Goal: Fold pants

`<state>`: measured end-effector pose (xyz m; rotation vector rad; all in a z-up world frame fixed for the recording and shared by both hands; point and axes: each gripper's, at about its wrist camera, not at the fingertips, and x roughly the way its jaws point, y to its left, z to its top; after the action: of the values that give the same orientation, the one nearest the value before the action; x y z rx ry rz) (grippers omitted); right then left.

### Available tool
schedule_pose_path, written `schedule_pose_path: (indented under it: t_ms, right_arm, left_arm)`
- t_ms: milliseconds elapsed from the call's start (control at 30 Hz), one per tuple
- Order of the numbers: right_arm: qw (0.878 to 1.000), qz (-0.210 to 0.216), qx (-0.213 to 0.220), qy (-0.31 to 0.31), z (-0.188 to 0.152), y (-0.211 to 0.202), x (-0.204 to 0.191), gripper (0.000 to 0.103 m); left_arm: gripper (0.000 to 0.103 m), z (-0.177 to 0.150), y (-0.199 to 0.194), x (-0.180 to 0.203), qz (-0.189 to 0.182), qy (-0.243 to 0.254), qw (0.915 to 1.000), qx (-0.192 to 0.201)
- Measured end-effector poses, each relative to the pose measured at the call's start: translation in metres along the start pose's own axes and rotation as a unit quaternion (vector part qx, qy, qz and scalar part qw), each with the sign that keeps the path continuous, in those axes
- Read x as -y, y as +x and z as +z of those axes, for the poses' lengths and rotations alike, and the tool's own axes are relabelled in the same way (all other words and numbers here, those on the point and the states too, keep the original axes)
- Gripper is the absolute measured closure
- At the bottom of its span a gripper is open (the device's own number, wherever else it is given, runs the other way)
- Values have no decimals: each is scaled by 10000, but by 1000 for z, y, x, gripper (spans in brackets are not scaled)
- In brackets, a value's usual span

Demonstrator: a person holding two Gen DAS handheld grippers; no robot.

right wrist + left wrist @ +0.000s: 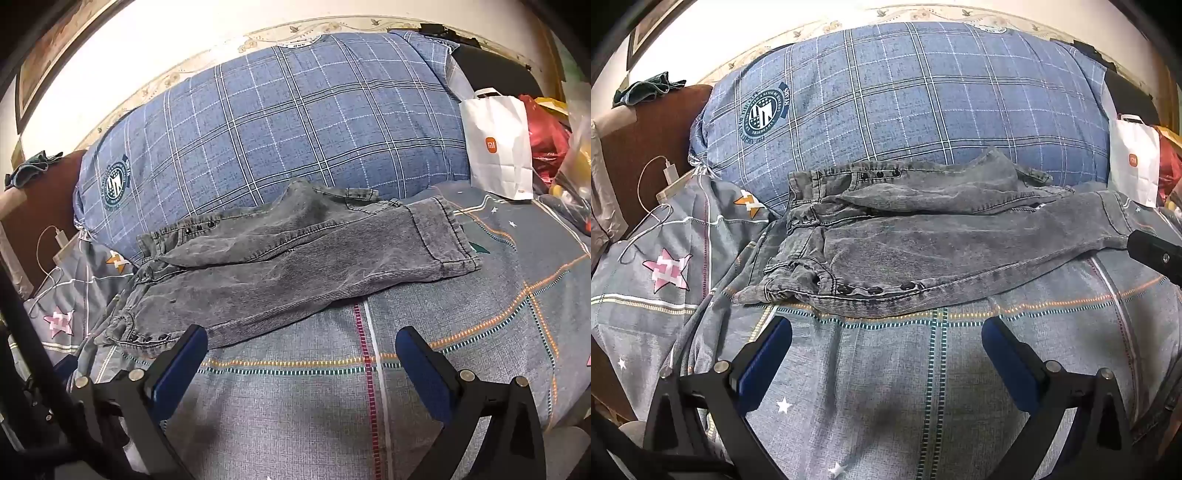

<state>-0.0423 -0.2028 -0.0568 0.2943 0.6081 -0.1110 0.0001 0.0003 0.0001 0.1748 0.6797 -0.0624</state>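
A: Where are the pants (pixel 923 240)?

B: Spread across the bed, on the grey patterned bedspread (pixel 886 369), lying sideways. The waist end with its dark snap buttons is toward the left, the leg cuffs toward the right. One leg lies over the other, and the far edge runs up against the big blue checked pillow (pixel 905 99).

A: Flat?

B: Mostly — the waist is bunched and wrinkled, and the upper leg has a raised fold near the pillow.

A: And the left gripper (pixel 886 332)?

B: It hangs over bare bedspread, just short of the near edge of the pants. Its two blue-padded fingers (pixel 764 362) stand as wide apart as they go, with nothing between them but the bedspread.

A: The right gripper (pixel 301 343)?

B: Same story — fingers spread wide, gripping nothing. In its own view the left finger's tip overlaps the near hem of the pants by the snap buttons; whether it touches the cloth I cannot tell. The right gripper's dark body also pokes in at the right edge of the left wrist view, near the cuffs.

A: Anything else around?

B: A white paper bag (pixel 498 144) stands at the right, beside the pillow, with red and yellow clutter behind it. At the left, a white charger and cable (pixel 670 171) lie by the brown headboard (pixel 646 133), and a dark green cloth (pixel 646 88) sits on top of it.
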Motion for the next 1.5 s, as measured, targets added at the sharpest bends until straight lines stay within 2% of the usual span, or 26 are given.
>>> schedule_pose_path:
  t_ms: [600,1500]
  right_arm:
    - [10000,-43,-18,-57,0,1,-2,0]
    - [10000,-40,-36,-80,-2,2,-3,0]
  left_arm:
    - [1,1,3,3,9,-25,10000,-70]
    - [1,0,-1,-1,19,35,10000,24]
